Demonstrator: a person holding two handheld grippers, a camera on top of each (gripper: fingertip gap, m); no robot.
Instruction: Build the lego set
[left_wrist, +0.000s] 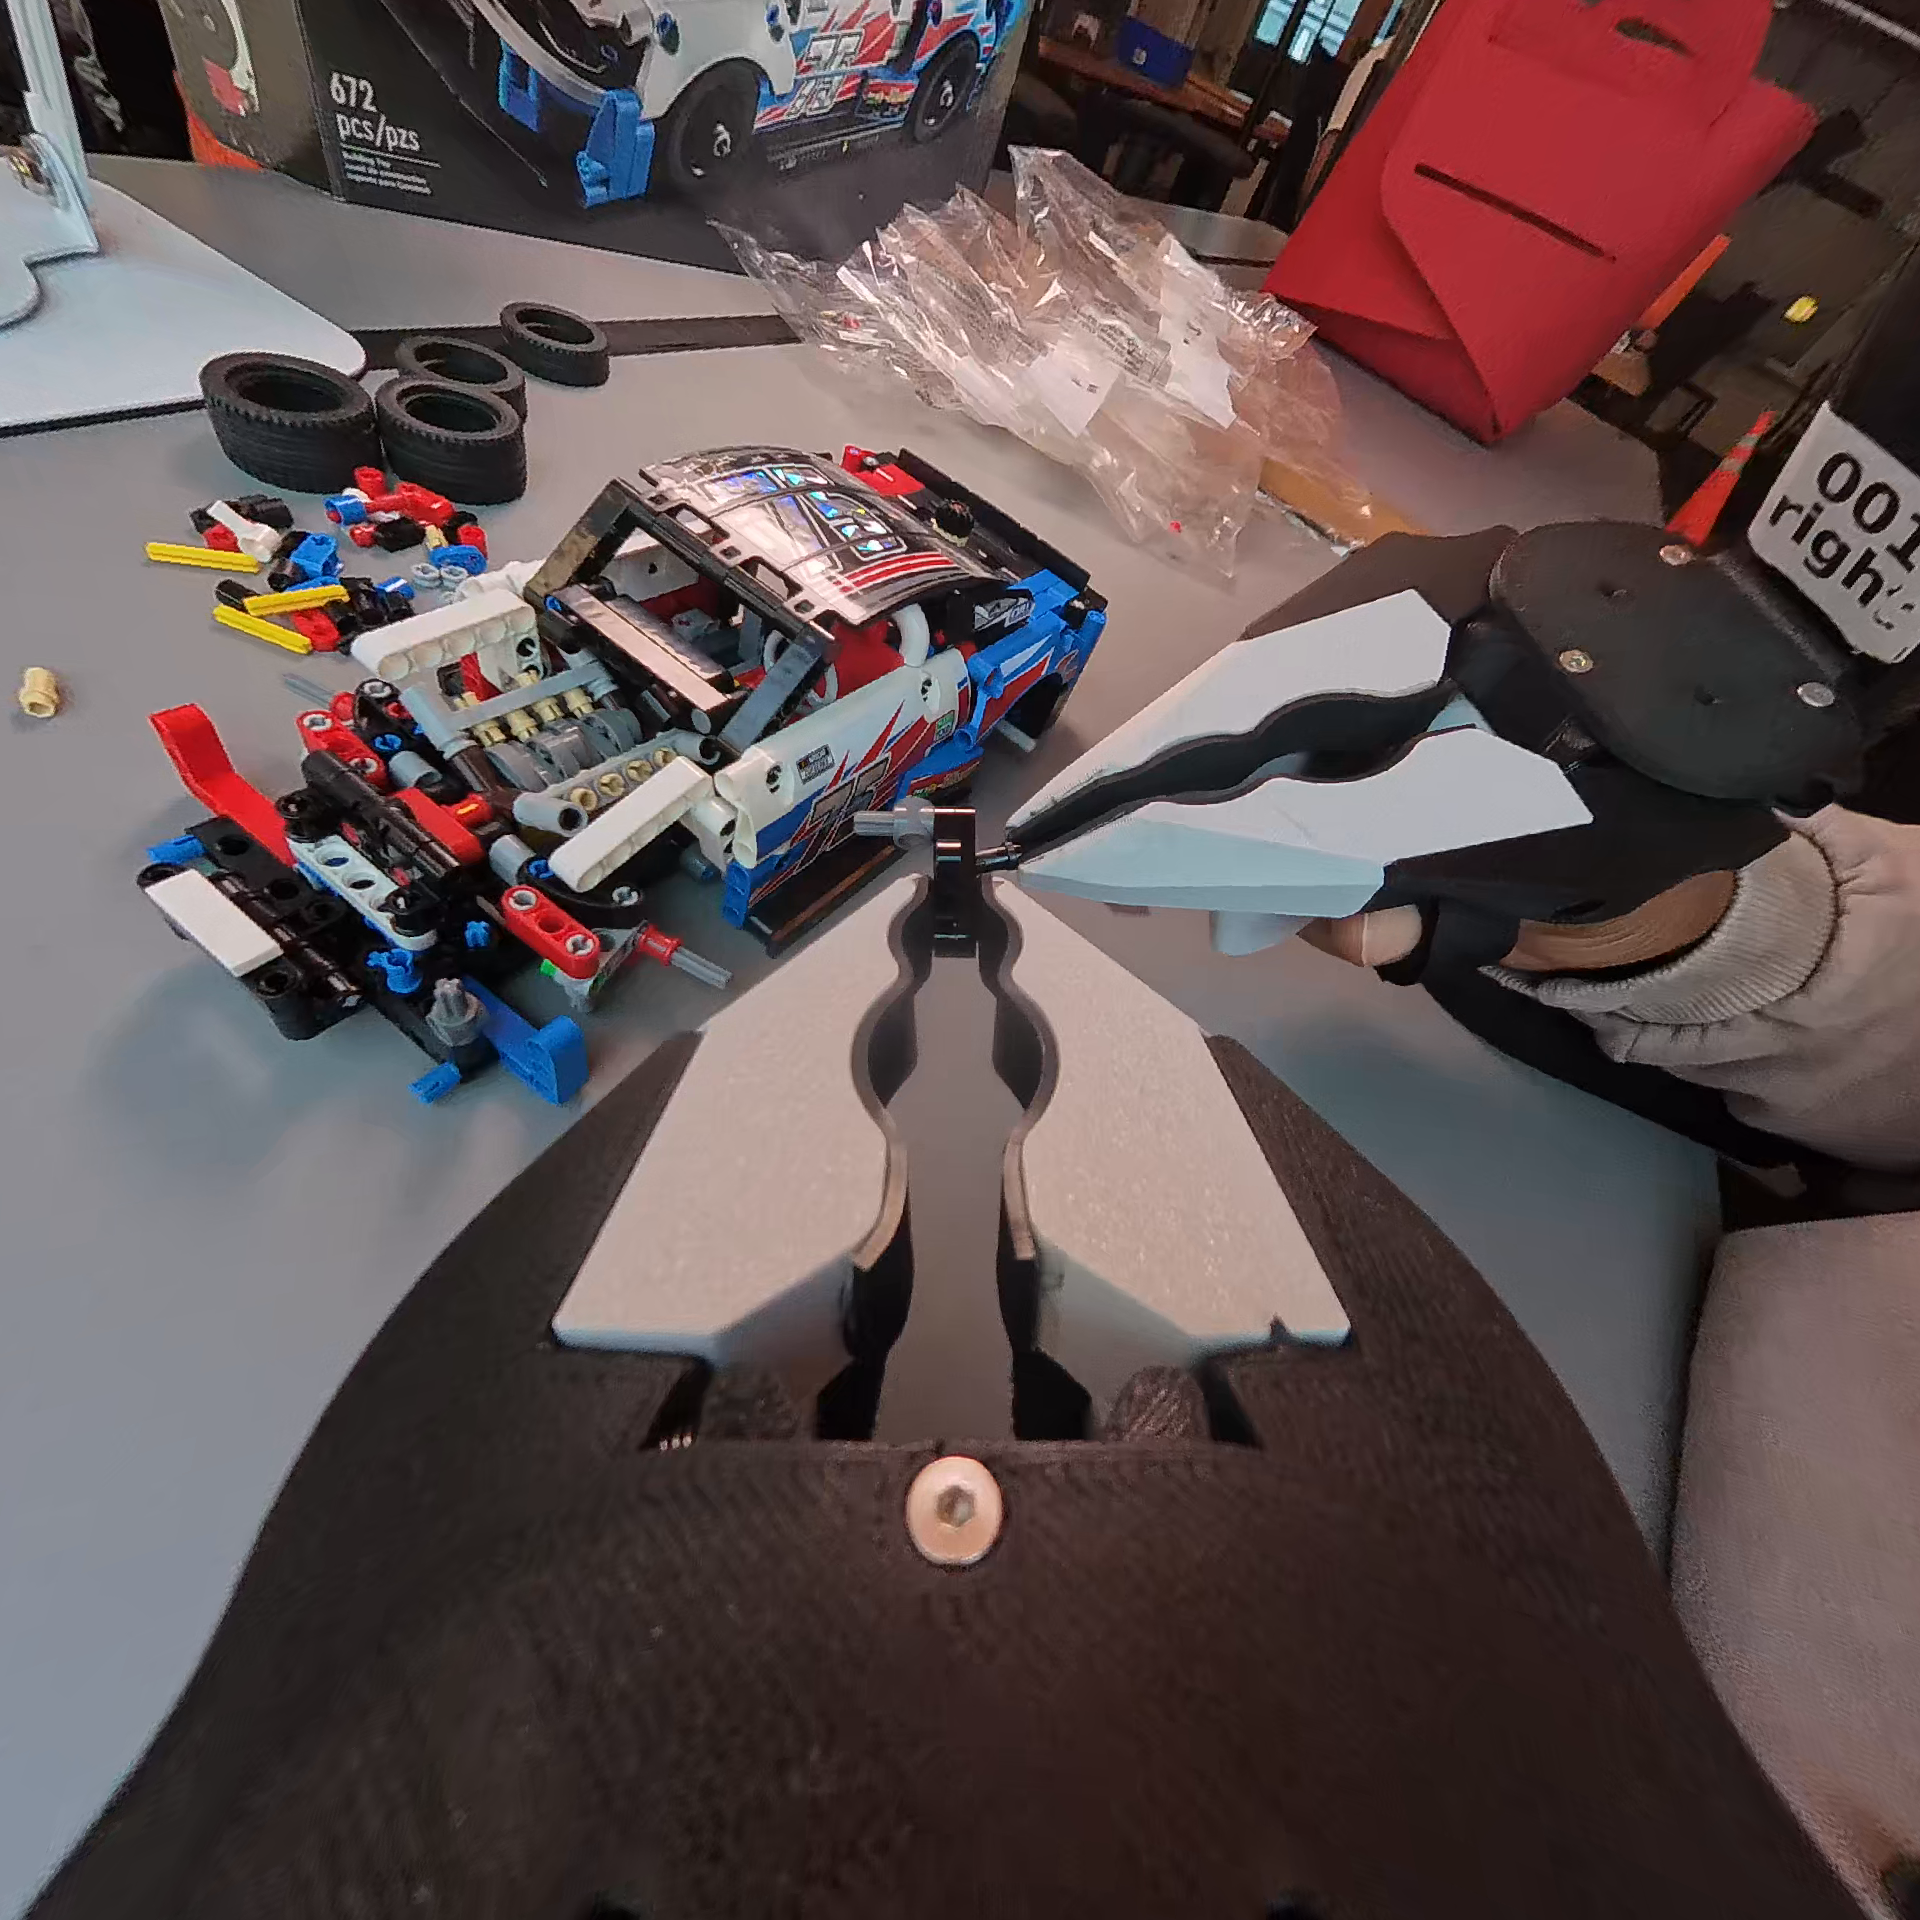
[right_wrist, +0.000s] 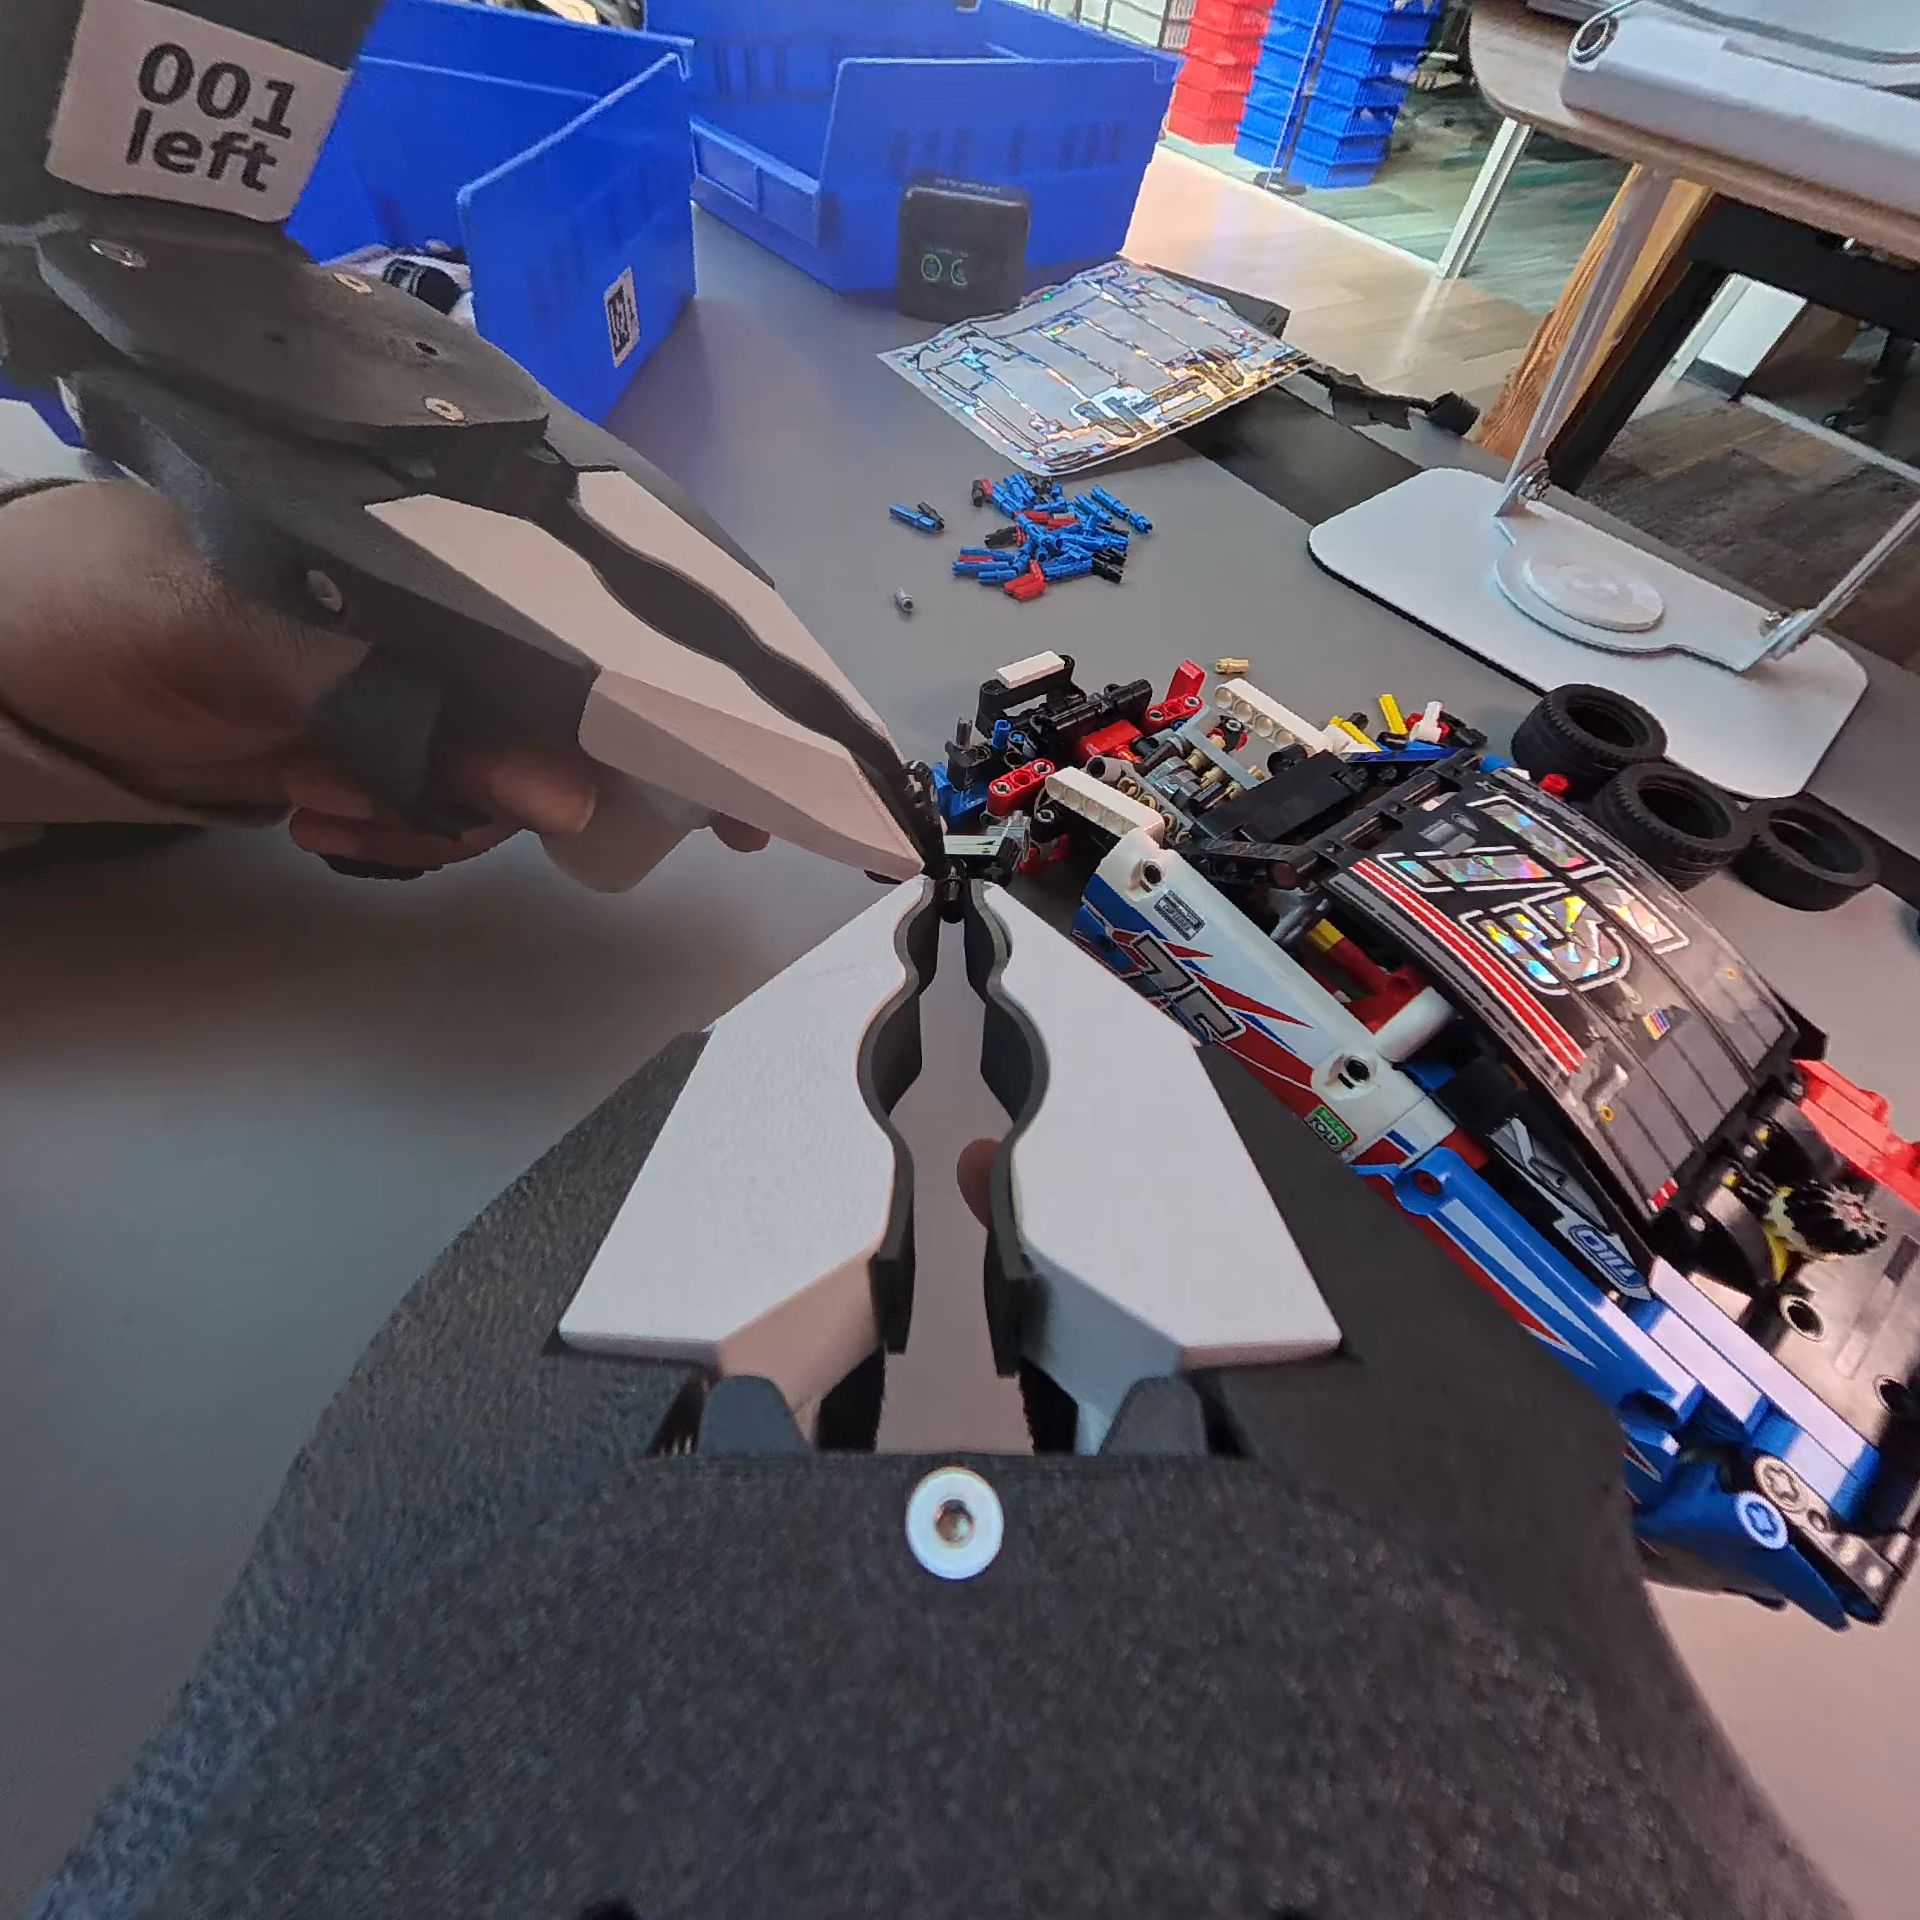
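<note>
Grey tabletop fills both my wrist views. Blue plastic storage bins stand at its far edge; can't tell what's in them. Black cardboard set box with a car picture stands at the far side in left view, red felt bag beside it, contents hidden. Crumpled clear plastic bags lie in front of the box, looking emptied.

Half-built white, blue and red lego race car with black roof sits mid-table, nose section open. Four loose black rubber tyres are beyond it, and a scatter of small red, blue, yellow and black pins lies just beside the nose. Another small pile of blue pins lies near a silvery sticker sheet.

My left gripper is narrow, clamped on a small black connector piece with a grey pin, held above the table near the car's side. My right gripper is nearly closed, tips pinching a short black pin that touches that connector.
</note>
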